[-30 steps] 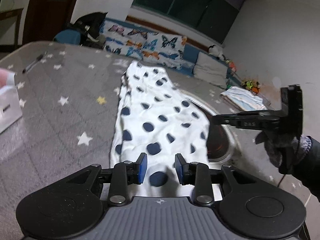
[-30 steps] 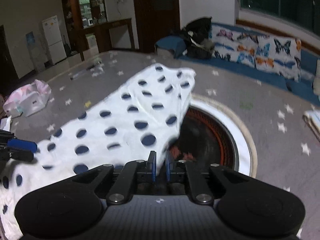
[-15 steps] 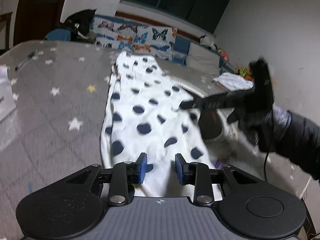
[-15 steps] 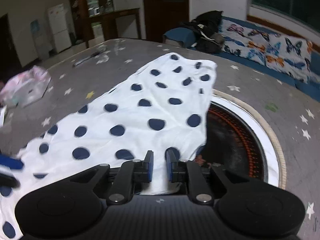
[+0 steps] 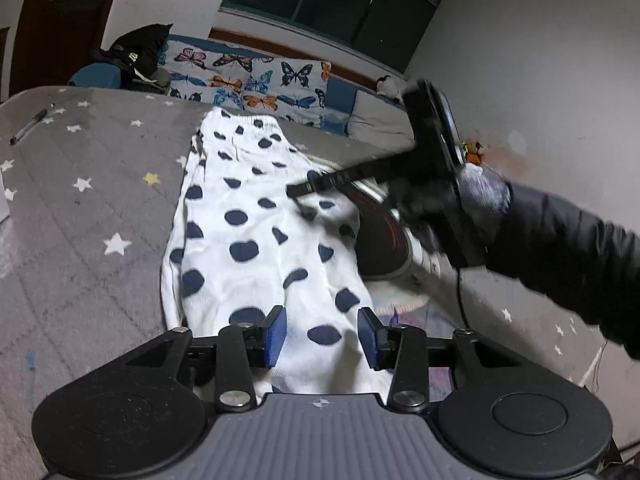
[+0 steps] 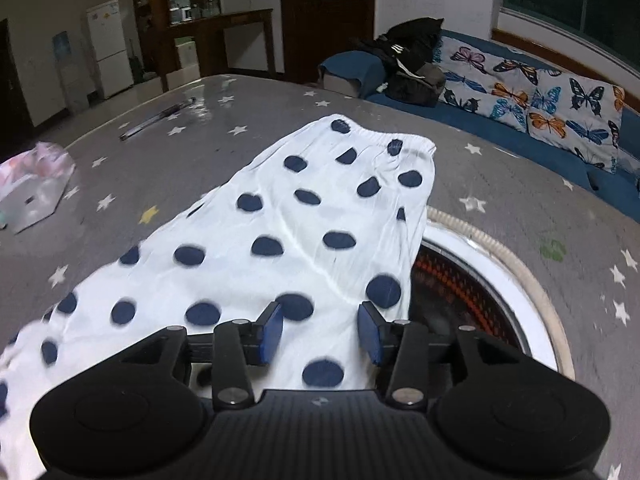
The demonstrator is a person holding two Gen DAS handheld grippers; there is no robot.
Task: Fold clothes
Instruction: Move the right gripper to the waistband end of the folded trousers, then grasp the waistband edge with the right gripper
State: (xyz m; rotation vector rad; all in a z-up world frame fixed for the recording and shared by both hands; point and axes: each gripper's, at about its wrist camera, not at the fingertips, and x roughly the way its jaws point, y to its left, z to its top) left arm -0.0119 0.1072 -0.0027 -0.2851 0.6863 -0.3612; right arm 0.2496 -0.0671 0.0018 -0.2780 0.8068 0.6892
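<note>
Largest first: a grey star-printed table (image 6: 500, 184), bearing everything. Spread along it, the garment (image 6: 280, 232), white with navy dots, lying lengthwise away from both cameras, elastic waistband at the far end; probably laid out long and flat so that a fold can be made across or along it. Right edge of the garment overlapping a round white-rimmed burner (image 6: 480, 280) sunk in the table (orange pattern showing inside), hence the cloth dipping a little there. Beyond the garment's far end, a butterfly-print sofa (image 6: 540, 96) with dark bags heaped at its left. Left of the garment, well apart, a pale plastic bag (image 6: 32, 188); farther off, a pen (image 6: 156, 118) near the table's far left edge.

Left gripper (image 5: 322, 334) poised over the garment's near end, blue pads apart, cloth visible between them but not pinched. Right gripper (image 6: 320, 334) likewise spread wide above the garment's right side, just beside the burner, nothing clamped; seen from the left wrist as a blurred black tool in a gloved hand, reaching in over the garment's right edge. Judged as positioning for a grasp: both tools open and low over cloth, likely picking hold points for a fold. Edge over the burner worth care (fabric sagging there may slip a shallow pinch).
</note>
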